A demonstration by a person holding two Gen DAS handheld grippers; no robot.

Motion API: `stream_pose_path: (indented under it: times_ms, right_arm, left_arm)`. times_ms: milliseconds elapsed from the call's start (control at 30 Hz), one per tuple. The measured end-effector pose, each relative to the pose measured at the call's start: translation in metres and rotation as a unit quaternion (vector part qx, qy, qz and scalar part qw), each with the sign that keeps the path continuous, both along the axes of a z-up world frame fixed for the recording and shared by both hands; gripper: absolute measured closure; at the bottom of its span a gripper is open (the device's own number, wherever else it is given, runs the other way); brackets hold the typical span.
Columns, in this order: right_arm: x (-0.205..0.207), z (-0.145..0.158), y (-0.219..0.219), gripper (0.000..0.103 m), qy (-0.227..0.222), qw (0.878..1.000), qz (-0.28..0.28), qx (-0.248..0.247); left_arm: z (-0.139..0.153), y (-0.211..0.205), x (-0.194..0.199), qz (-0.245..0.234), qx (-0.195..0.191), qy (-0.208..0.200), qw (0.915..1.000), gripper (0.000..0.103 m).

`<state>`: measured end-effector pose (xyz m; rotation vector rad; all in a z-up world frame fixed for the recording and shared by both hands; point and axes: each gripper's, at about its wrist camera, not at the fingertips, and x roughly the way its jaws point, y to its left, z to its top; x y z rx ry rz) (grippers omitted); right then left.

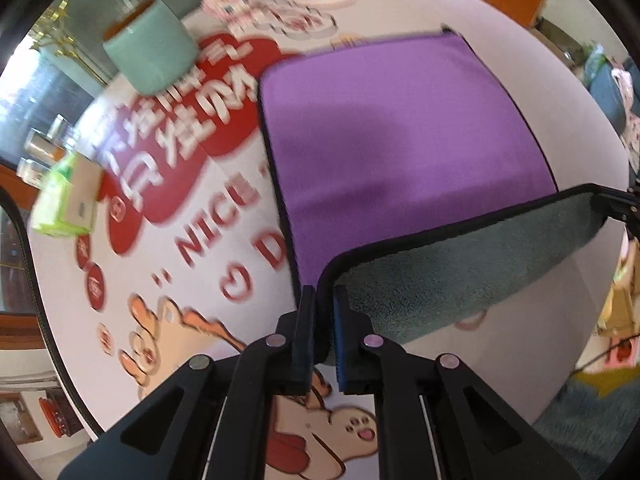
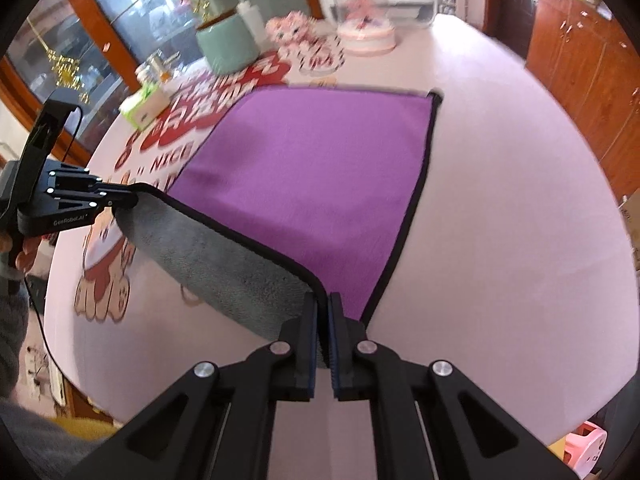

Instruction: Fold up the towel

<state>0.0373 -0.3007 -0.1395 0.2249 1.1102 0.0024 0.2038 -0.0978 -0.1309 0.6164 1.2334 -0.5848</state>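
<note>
A purple towel (image 1: 400, 140) with a grey underside and black trim lies on the round white table (image 1: 580, 112); it also shows in the right wrist view (image 2: 320, 172). Its near edge is lifted off the table, grey side (image 1: 460, 272) facing me. My left gripper (image 1: 324, 300) is shut on the near left corner. My right gripper (image 2: 323, 304) is shut on the near right corner. The right gripper shows at the right edge of the left wrist view (image 1: 616, 204); the left gripper shows at the left of the right wrist view (image 2: 116, 200).
A mint green pot (image 2: 228, 44), a green tissue box (image 2: 144, 106), a squeeze bottle (image 2: 250, 12) and a pink cake (image 2: 366, 36) stand at the table's far side. Red printed lettering (image 1: 192, 120) and a cartoon figure (image 2: 104, 276) cover the table's left. Wooden cabinets (image 2: 580, 80) stand behind.
</note>
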Motion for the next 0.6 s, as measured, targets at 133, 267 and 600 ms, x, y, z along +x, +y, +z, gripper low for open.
stream_pose_path:
  times_ms: [133,267,600]
  right_arm:
    - [0.021,0.023,-0.015,0.099,-0.031,0.999,-0.019,-0.017]
    - [0.044,0.043,-0.027,0.099,-0.060,0.997,-0.039,-0.034]
    - [0.115,0.054,-0.058,0.098,-0.090,0.990,-0.083,-0.067]
  left_arm:
    - [0.021,-0.006,0.029,0.016,-0.016,-0.038,0.9990,0.097]
    - [0.036,-0.020,0.059,0.034,-0.030,-0.075,0.9961,0.097]
    - [0.031,-0.057,0.115,0.068,-0.037,-0.129,0.9887,0.097]
